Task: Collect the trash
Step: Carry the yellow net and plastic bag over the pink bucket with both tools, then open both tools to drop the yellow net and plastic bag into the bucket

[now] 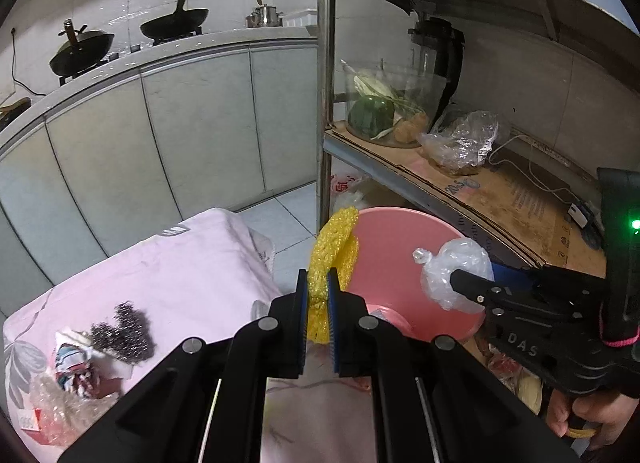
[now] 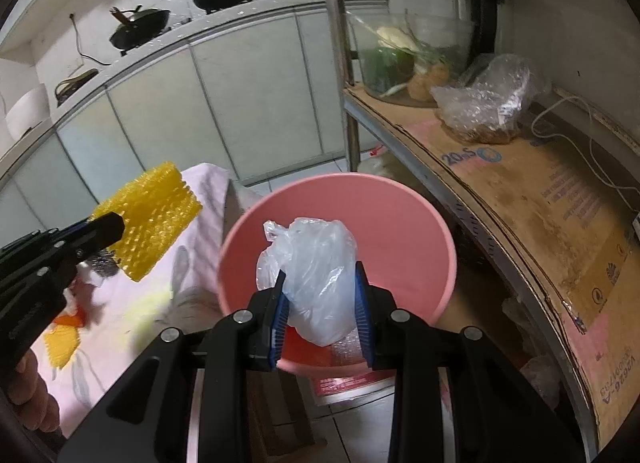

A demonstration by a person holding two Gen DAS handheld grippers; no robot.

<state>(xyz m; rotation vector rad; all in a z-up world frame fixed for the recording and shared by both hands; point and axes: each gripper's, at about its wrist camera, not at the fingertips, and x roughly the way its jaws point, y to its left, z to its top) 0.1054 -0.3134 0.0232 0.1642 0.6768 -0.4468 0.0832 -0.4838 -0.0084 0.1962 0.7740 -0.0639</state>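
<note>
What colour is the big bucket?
Pink. The bucket shows best in the right wrist view.

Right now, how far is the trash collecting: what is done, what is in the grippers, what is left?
Done: some wrapping already lies in the pink basin. In hand: the right gripper holds a clear plastic bag over the basin, and the left gripper holds yellow foam netting beside its rim. Left: steel wool, crumpled wrappers and bubble wrap remain on the pink cloth.
</note>
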